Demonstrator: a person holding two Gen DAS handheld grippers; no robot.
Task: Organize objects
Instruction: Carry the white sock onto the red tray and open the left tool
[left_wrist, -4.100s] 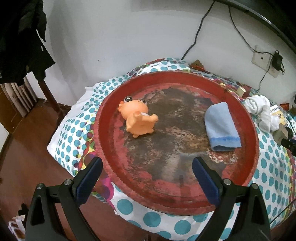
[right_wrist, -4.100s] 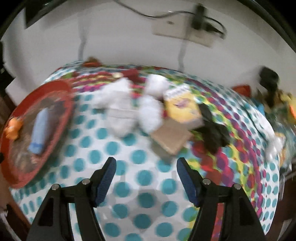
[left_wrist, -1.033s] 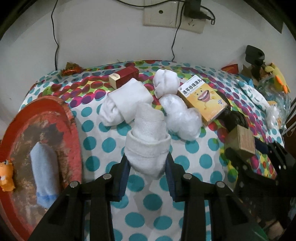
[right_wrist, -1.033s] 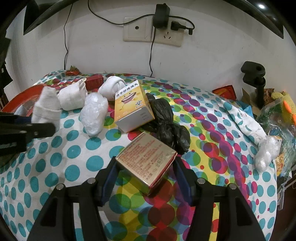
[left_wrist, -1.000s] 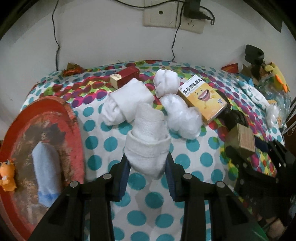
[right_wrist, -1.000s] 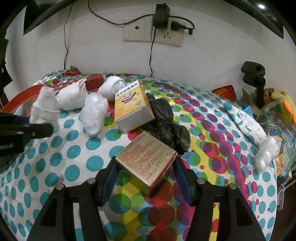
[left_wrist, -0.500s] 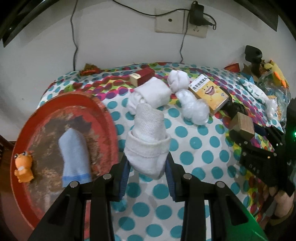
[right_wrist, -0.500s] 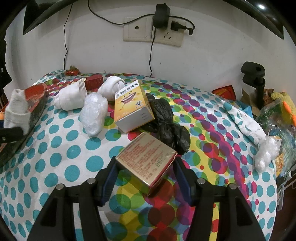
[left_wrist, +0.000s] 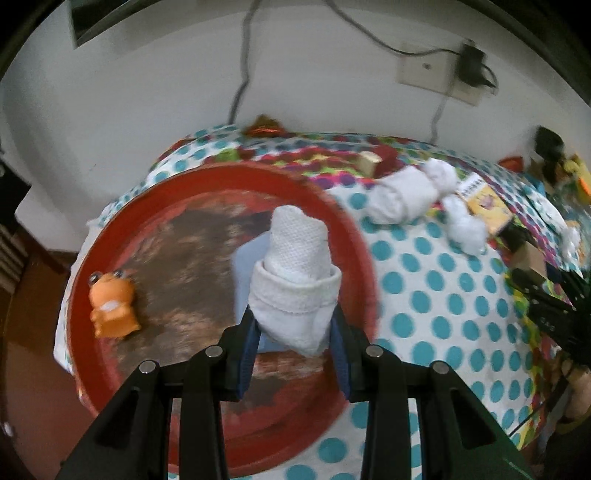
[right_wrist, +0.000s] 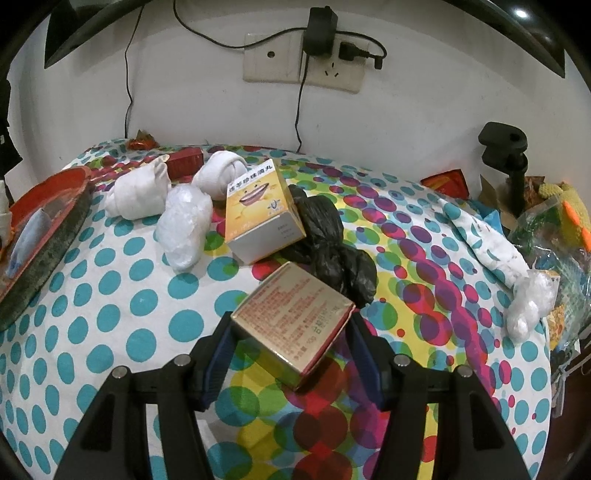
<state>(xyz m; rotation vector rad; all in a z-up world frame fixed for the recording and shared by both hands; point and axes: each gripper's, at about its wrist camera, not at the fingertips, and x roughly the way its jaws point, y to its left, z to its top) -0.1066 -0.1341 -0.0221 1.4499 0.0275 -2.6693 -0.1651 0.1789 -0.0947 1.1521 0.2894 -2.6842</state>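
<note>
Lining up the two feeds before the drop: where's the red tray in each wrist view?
Left wrist: the red tray fills the centre-left, under the sock held in the left tongs.
Right wrist: only its edge, far left.
Shared landmark: the yellow box.

gold box (right_wrist: 291, 325) reads "10g", yellow box (right_wrist: 260, 210) Chinese characters

Both grippers have black angular frames, silver round screws, and fingers (left_wrist: 246, 347) lined with blue pads.
</note>
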